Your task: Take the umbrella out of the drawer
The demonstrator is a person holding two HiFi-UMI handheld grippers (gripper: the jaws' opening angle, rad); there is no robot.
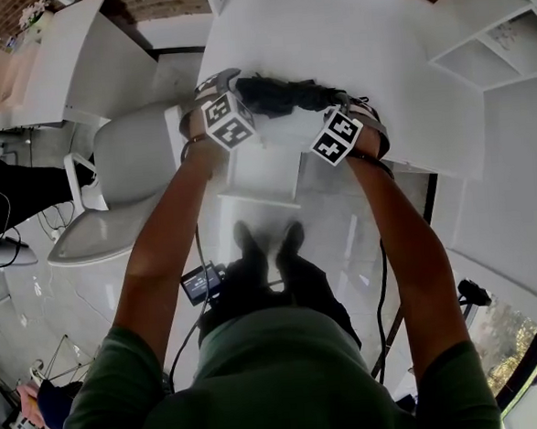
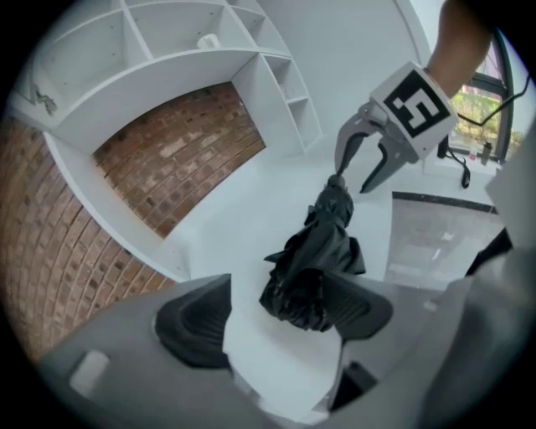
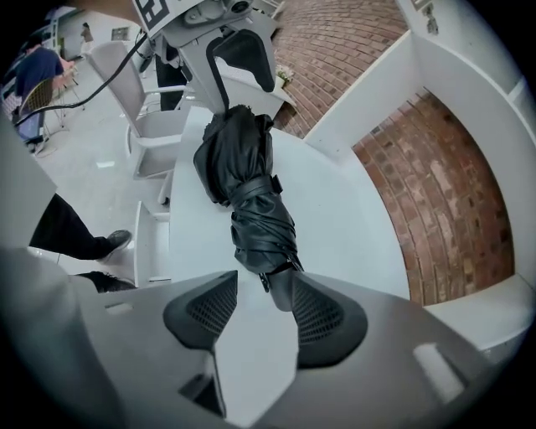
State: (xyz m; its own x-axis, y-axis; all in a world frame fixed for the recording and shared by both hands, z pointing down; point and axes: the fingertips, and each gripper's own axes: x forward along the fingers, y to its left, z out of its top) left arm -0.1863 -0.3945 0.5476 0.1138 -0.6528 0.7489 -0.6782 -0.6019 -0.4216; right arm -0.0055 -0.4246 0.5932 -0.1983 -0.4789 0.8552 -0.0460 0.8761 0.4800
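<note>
A black folded umbrella (image 1: 283, 96) lies on the white desk top (image 1: 347, 29), between my two grippers. My left gripper (image 1: 226, 85) stands at its bunched end. In the left gripper view the umbrella (image 2: 314, 260) leans on the right pad (image 2: 364, 306), while the left pad (image 2: 193, 323) is well apart from it, so the left gripper (image 2: 272, 323) is open. My right gripper (image 1: 351, 111) is at the strapped end. In the right gripper view the umbrella (image 3: 251, 193) touches the right pad (image 3: 322, 314), with a gap to the left pad, and the right gripper (image 3: 260, 314) is open.
An open white drawer (image 1: 258, 175) sticks out under the desk's front edge. A white chair (image 1: 111, 197) stands to the left. White shelves (image 1: 490, 42) rise at the right, with a brick wall (image 2: 167, 167) behind. My feet (image 1: 269, 241) are on the floor below.
</note>
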